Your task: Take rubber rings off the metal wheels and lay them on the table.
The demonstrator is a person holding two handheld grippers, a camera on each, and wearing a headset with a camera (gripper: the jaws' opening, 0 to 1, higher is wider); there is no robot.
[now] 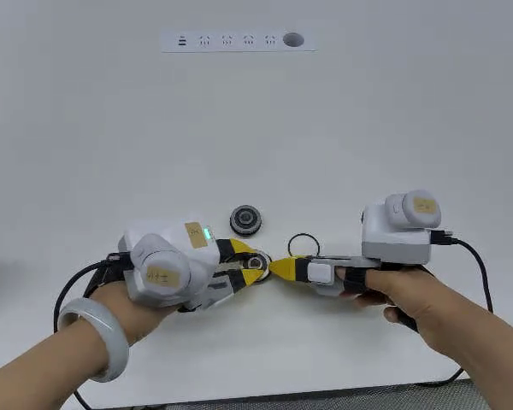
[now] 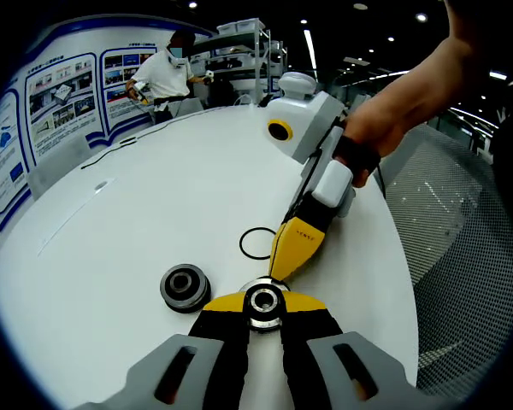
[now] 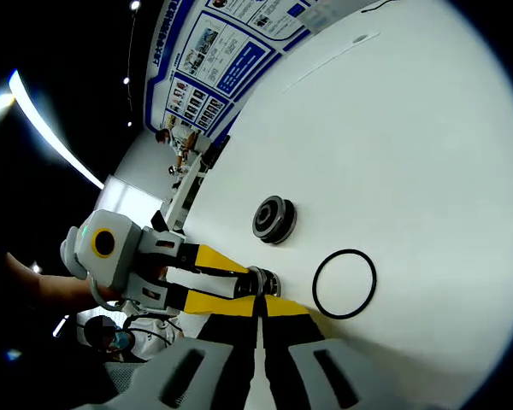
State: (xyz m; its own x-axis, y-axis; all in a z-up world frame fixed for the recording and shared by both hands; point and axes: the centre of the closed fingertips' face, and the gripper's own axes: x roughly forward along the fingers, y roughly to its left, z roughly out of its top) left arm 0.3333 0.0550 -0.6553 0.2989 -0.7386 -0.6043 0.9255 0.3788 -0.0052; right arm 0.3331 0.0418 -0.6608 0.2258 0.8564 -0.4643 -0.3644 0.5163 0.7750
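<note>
My left gripper (image 1: 251,264) is shut on a small metal wheel (image 2: 265,305), held just above the table between its yellow-tipped jaws. My right gripper (image 1: 275,267) comes in from the right with its jaws shut, and its tips touch the wheel's rim (image 3: 266,281). I cannot make out anything pinched between them. One black rubber ring (image 1: 303,245) lies flat on the table just behind the right gripper's tips. A second wheel (image 1: 245,219), dark around its rim, stands on the table beyond the held one.
A white power strip (image 1: 238,41) lies at the far edge of the white table (image 1: 368,137). Cables trail from both grippers toward the near edge. People and shelves stand in the background of the gripper views.
</note>
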